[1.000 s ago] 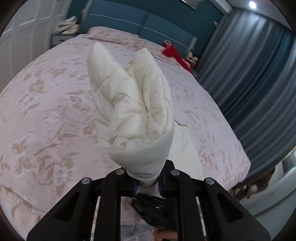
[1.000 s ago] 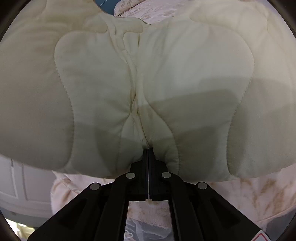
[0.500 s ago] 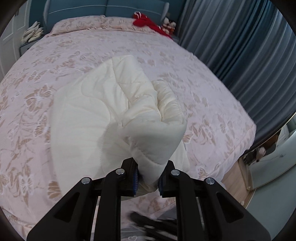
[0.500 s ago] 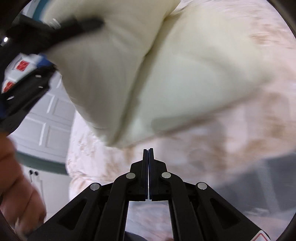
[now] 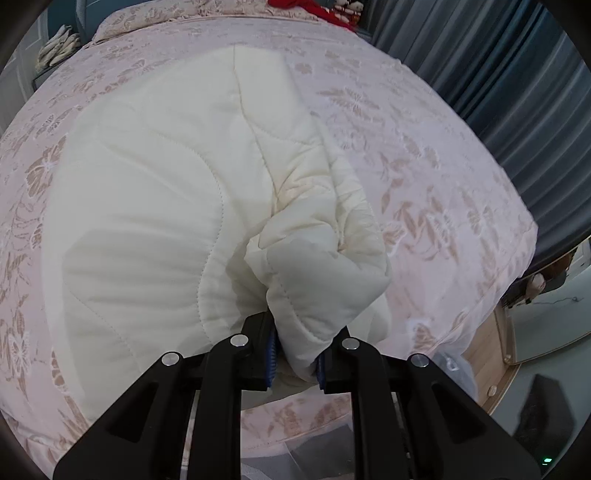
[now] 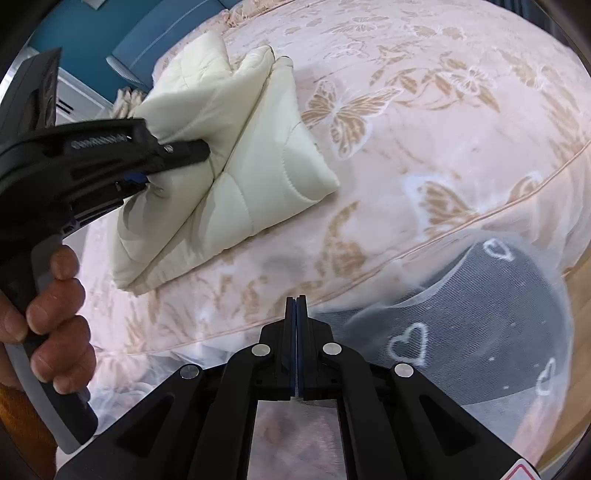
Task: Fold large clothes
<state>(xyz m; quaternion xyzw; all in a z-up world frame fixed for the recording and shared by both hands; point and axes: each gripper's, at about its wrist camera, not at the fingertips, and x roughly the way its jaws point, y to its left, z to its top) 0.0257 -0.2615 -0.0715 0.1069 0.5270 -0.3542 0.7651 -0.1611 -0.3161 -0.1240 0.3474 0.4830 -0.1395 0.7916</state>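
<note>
A cream quilted padded garment [image 5: 177, 206] lies folded on the pink floral bed [image 5: 424, 177] near its front edge. My left gripper [image 5: 295, 350] is shut on a thick bunched fold of the garment at its near edge. In the right wrist view the garment [image 6: 258, 166] lies as a folded stack at the left, with the left gripper [image 6: 173, 162] clamped on its upper layer. My right gripper [image 6: 296, 314] is shut and empty, over the bed's front edge, apart from the garment.
Dark blue curtains [image 5: 517, 74] hang at the right. Red and plush items [image 5: 314, 7] sit by the headboard. A white lace bed skirt with hearts [image 6: 461, 332] hangs over the bed's edge. A nightstand with folded items [image 5: 55, 51] stands far left.
The garment has been lowered and laid flatter on the bed. My right gripper has drawn back from the garment toward the bed's edge. My left gripper keeps its hold.
</note>
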